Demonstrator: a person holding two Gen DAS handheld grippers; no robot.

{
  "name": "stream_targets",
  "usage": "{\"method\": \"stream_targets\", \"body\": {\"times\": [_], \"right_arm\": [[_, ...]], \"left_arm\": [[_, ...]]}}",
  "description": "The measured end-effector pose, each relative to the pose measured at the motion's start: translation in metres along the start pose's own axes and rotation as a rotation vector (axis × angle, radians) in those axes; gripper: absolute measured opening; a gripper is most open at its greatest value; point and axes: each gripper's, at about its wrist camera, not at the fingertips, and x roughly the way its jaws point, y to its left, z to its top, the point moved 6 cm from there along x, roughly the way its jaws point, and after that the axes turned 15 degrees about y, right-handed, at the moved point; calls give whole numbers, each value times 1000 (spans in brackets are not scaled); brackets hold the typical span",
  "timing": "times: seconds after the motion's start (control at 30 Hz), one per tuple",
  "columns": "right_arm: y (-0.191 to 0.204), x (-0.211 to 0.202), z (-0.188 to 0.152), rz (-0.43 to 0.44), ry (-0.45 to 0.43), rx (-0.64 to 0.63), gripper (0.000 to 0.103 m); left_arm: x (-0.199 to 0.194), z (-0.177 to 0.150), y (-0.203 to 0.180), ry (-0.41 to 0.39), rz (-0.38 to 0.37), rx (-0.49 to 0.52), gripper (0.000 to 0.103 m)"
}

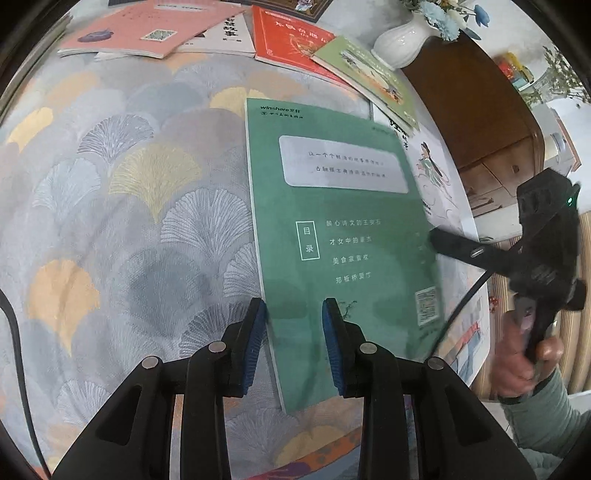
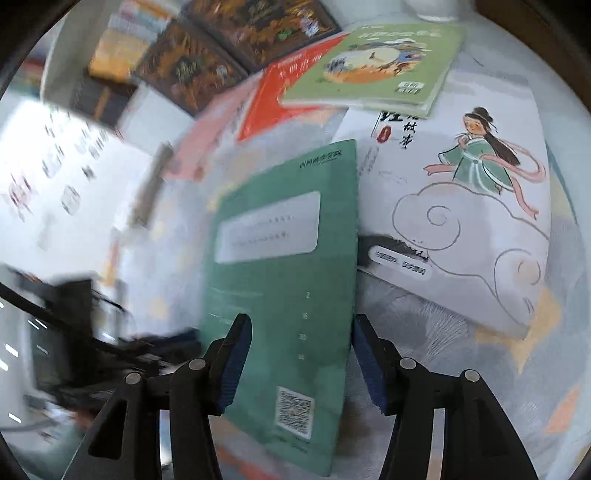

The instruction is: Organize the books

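I had both tools gaping: left tool (image 1: 294, 332) and right tool (image 2: 302, 363) straddling the green book (image 1: 343, 236). Closing unevenly could've skidded it toward two o'clock onto the white book (image 2: 461, 229).

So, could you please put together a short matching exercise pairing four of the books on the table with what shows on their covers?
Column one:
1. dark green book
2. light green book
3. white book
4. red book

Column two:
A. drawing of a girl in a green robe on a cloud
B. partly covered by the light green book
C. QR code near a corner, lying between the fingers of the left gripper
D. round illustrated scene, lying over the top edge of the white book

Pairs: 1-C, 2-D, 3-A, 4-B
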Motion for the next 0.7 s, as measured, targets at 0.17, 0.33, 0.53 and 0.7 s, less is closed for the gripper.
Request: {"method": "stream_targets", "body": {"times": [0.17,0.33,0.53,0.7], "right_arm": [[59,-32,5,274,-39,-67,54],[139,-16,16,201,-3,-211,63],[205,54,15,105,119,-336,69],[209,91,4,-75,143,-374,69]], "left_arm": [[-9,-5,9,-14,-36,-31,28],[-56,-27,48,-136,-7,-144,28],[-129,-71,115,-297,112,-316,28],[-148,-92,153,-350,145,-427,28]]}}
